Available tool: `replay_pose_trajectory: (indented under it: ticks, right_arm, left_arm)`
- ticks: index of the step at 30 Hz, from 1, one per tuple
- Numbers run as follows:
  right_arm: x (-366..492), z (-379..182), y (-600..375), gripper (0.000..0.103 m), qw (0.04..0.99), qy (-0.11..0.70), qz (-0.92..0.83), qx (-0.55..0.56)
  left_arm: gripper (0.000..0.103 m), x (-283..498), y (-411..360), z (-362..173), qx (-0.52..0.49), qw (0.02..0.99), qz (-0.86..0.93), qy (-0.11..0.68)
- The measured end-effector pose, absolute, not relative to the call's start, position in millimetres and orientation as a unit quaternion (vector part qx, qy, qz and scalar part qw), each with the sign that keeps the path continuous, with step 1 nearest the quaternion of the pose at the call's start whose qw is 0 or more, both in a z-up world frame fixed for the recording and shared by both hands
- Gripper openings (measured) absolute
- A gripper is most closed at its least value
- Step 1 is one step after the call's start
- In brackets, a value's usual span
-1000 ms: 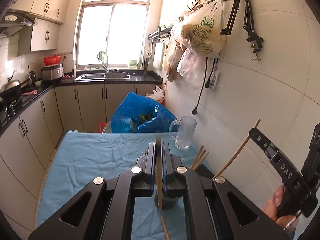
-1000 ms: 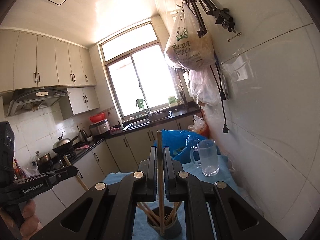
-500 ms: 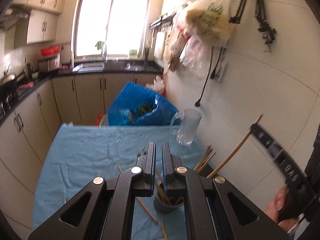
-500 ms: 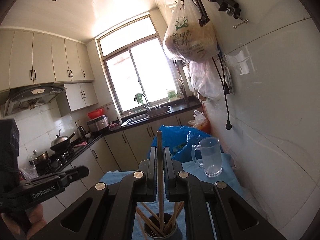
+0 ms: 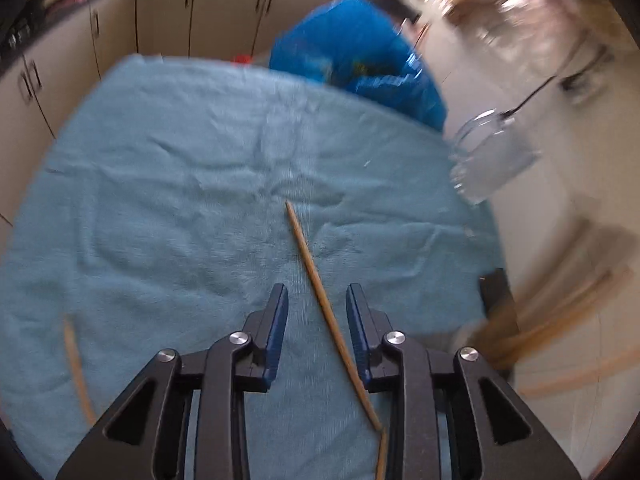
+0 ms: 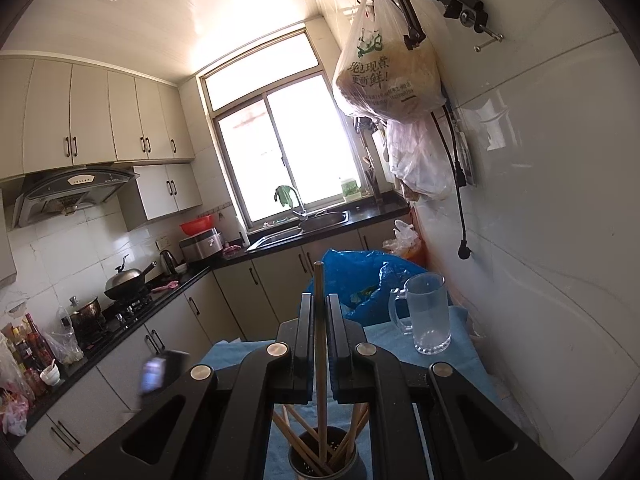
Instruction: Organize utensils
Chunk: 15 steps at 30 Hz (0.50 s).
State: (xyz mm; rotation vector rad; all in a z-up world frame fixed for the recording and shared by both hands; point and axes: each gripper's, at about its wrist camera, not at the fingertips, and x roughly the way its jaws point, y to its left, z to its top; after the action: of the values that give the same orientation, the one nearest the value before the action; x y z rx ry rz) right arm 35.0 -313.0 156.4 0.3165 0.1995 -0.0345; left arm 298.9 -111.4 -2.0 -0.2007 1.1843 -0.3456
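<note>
Moved: left gripper (image 5: 316, 312) tilted down from holder (image 6: 326, 458), fingers now spread over chopstick (image 5: 320, 300) on towel (image 5: 160, 200).
Right gripper (image 6: 320, 320): fingers pinched on upright chopstick (image 6: 319, 344) above holder.

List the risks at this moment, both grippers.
The right gripper holds one chopstick upright over the crowded holder; releasing off-centre might catch the leaning sticks. The left gripper, open, straddles a slanted chopstick on the towel; closing may pinch it skewed. The glass mug near the table's edge could get knocked.
</note>
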Motion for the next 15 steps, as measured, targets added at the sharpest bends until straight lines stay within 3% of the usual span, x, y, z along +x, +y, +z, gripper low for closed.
replay_pose_trajectory:
  ticks: [9, 11, 12, 15]
  right_arm:
    - [45.1, 155.0, -319.2, 0.006, 0.982, 0.110, -0.017, 0.150]
    - [46.5, 154.7, -320.2, 0.006, 0.983, 0.110, -0.015, 0.149]
    - [47.4, 154.5, -320.4, 0.006, 0.983, 0.111, -0.014, 0.148]
    - [49.5, 153.5, -321.5, 0.006, 0.982, 0.113, -0.012, 0.148]
  left_arm:
    - [0.028, 357.0, -146.5, -57.4, -0.077, 0.793, -0.097, 0.596]
    - [0.020, 360.1, -153.1, -57.9, -0.063, 0.803, -0.083, 0.587]
    - [0.008, 361.8, -155.7, -59.4, -0.055, 0.802, -0.078, 0.590]
    - [0.006, 359.8, -151.3, -60.7, -0.059, 0.805, -0.075, 0.585]
